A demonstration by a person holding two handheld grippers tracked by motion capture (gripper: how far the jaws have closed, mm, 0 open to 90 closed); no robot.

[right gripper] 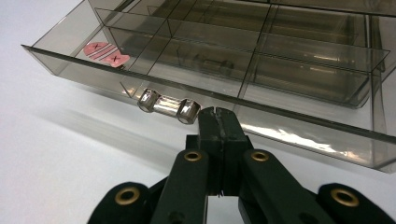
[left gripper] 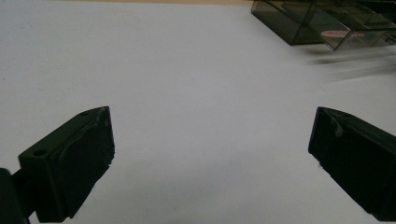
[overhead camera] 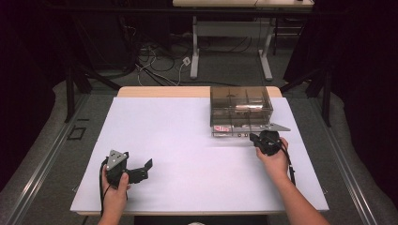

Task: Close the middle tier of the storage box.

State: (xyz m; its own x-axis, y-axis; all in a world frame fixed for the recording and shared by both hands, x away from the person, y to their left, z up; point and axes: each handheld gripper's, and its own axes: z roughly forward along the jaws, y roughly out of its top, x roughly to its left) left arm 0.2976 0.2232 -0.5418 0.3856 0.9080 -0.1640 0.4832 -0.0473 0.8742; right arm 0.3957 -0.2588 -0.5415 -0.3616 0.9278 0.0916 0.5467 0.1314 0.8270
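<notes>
High view: the smoky clear drawer box (overhead camera: pixel 241 110) stands at the far right of the counter (overhead camera: pixel 178 154). The right hand-held gripper (overhead camera: pixel 261 139) sits at its front edge; the left hand-held gripper (overhead camera: pixel 143 169) rests well apart, near left.

Left gripper view: jaws spread wide over bare counter.

Right gripper view: jaws pressed together, empty, tips just beside the drawer's metal handle (right gripper: pixel 169 106), to its right.

Black right gripper (right gripper: pixel 217 114) with brass rivets; left gripper (overhead camera: pixel 141 169) bears a grey three-cornered plate.
</notes>
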